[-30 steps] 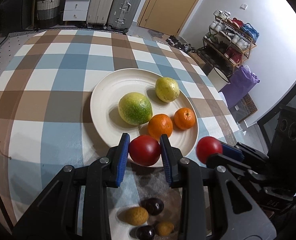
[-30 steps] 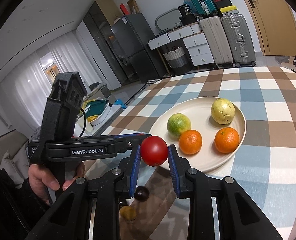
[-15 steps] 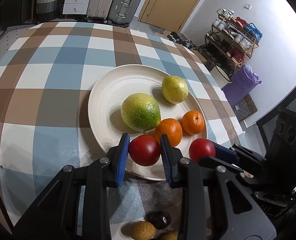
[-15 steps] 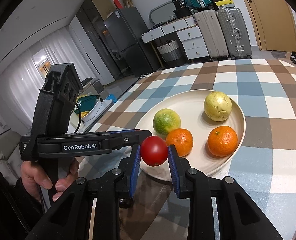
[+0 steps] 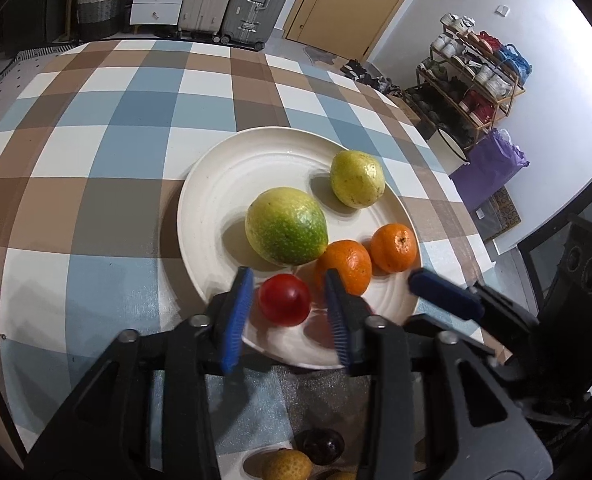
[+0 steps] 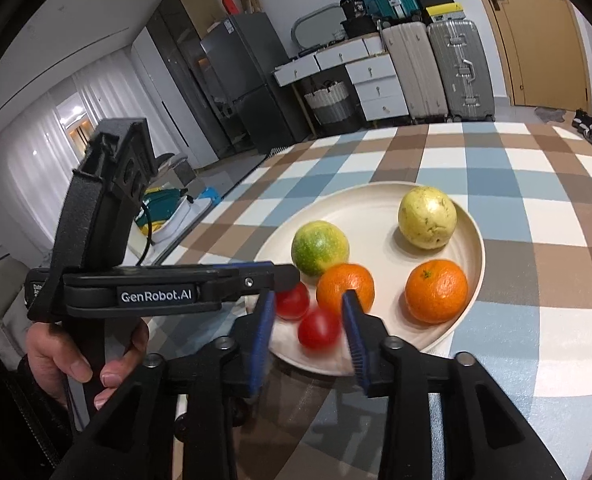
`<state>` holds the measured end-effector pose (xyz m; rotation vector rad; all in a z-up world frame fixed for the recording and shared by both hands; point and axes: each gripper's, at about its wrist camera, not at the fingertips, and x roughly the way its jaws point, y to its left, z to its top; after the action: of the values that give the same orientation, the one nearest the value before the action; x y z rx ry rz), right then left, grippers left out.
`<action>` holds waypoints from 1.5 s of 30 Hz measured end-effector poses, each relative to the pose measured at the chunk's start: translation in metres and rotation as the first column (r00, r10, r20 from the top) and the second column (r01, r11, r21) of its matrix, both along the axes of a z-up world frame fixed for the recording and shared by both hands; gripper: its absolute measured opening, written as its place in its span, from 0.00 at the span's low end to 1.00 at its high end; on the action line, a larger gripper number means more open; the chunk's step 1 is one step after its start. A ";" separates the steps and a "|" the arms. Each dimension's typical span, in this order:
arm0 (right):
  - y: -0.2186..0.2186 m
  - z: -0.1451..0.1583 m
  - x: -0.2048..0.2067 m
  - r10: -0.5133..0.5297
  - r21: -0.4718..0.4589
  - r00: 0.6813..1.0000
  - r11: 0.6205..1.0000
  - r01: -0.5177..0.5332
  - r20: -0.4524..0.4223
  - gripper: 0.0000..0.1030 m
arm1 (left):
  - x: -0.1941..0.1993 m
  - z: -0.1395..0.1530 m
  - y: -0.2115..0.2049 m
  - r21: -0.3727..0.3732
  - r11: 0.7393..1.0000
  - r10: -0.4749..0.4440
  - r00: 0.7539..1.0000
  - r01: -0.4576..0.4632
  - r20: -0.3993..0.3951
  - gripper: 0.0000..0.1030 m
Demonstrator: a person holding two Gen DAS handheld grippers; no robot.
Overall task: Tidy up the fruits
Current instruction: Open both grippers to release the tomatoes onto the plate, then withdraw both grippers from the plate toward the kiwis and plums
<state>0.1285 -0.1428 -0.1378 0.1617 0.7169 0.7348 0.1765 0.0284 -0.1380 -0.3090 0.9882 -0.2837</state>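
Note:
A white plate [image 5: 216, 184] on the checked tablecloth holds a green-yellow fruit [image 5: 286, 225], a yellow fruit [image 5: 357, 179] and two oranges [image 5: 344, 266] [image 5: 395, 247]. My left gripper [image 5: 288, 308] is open over the plate's near rim, with a red tomato [image 5: 285, 299] lying loose between its jaws. My right gripper [image 6: 308, 332] is open too, and a second red tomato [image 6: 319, 328] lies between its jaws on the plate [image 6: 380, 204]. The first tomato [image 6: 294, 300] shows just behind it.
Several small dark and yellow-brown fruits [image 5: 304, 454] lie on the table below the left gripper. Suitcases [image 5: 240, 0] and a shoe rack [image 5: 472, 80] stand beyond the table. The table's right edge is close to the plate.
Both grippers moved forward and down over the plate's near rim and opened. Both tomatoes, held a moment ago, now lie on the plate.

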 end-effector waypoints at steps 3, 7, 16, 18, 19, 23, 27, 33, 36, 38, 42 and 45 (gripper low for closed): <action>-0.003 0.006 -0.003 -0.005 0.009 1.000 1.000 0.005 0.025 0.45 | -0.004 0.004 0.003 0.001 1.000 0.011 1.000 -0.011 0.013 0.42; -0.005 0.008 -0.004 -0.007 0.010 1.000 1.000 0.006 0.021 0.45 | -0.009 0.008 0.008 0.009 1.000 0.026 0.999 -0.026 0.020 0.47; -0.009 0.022 -0.020 -0.011 0.010 0.999 1.000 0.011 0.048 0.49 | -0.036 0.026 0.012 0.033 0.998 0.045 0.997 -0.047 0.063 0.53; -0.011 0.025 -0.025 -0.016 0.012 0.998 1.000 0.016 0.057 0.52 | -0.044 0.031 0.014 0.036 0.998 0.050 0.996 -0.053 0.076 0.55; -0.012 0.027 -0.028 -0.025 0.013 0.998 1.000 0.024 0.064 0.53 | -0.050 0.034 0.015 0.038 0.998 0.052 0.995 -0.055 0.084 0.56; -0.016 0.033 -0.038 -0.047 0.022 0.995 0.999 0.045 0.086 0.62 | -0.067 0.044 0.018 0.051 0.996 0.061 0.991 -0.068 0.120 0.64; -0.019 0.039 -0.049 -0.056 0.034 0.993 0.998 0.053 0.106 0.71 | -0.087 0.053 0.023 0.055 0.995 0.076 0.986 -0.085 0.150 0.71; -0.022 0.048 -0.067 -0.087 0.051 0.985 0.996 0.080 0.152 0.86 | -0.115 0.066 0.027 0.079 0.988 0.112 0.975 -0.129 0.194 0.79; -0.025 0.055 -0.078 -0.097 0.073 0.980 0.994 0.086 0.171 0.89 | -0.124 0.071 0.029 0.091 0.985 0.128 0.971 -0.149 0.203 0.81; -0.028 0.059 -0.085 -0.107 0.090 0.978 0.992 0.092 0.179 0.93 | -0.131 0.074 0.028 0.093 0.983 0.135 0.968 -0.157 0.211 0.82; -0.032 0.062 -0.096 -0.117 0.108 0.976 0.989 0.098 0.186 0.95 | -0.148 0.080 0.029 0.093 0.979 0.154 0.957 -0.181 0.245 0.86; -0.033 0.062 -0.104 -0.111 0.122 0.975 0.988 0.089 0.190 0.97 | -0.162 0.082 0.028 0.092 0.973 0.181 0.946 -0.212 0.268 0.97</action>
<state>0.0245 -0.1755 -0.0756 0.2238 0.4753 0.6841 0.0149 0.0567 -0.0565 -0.2516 0.7065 -0.0785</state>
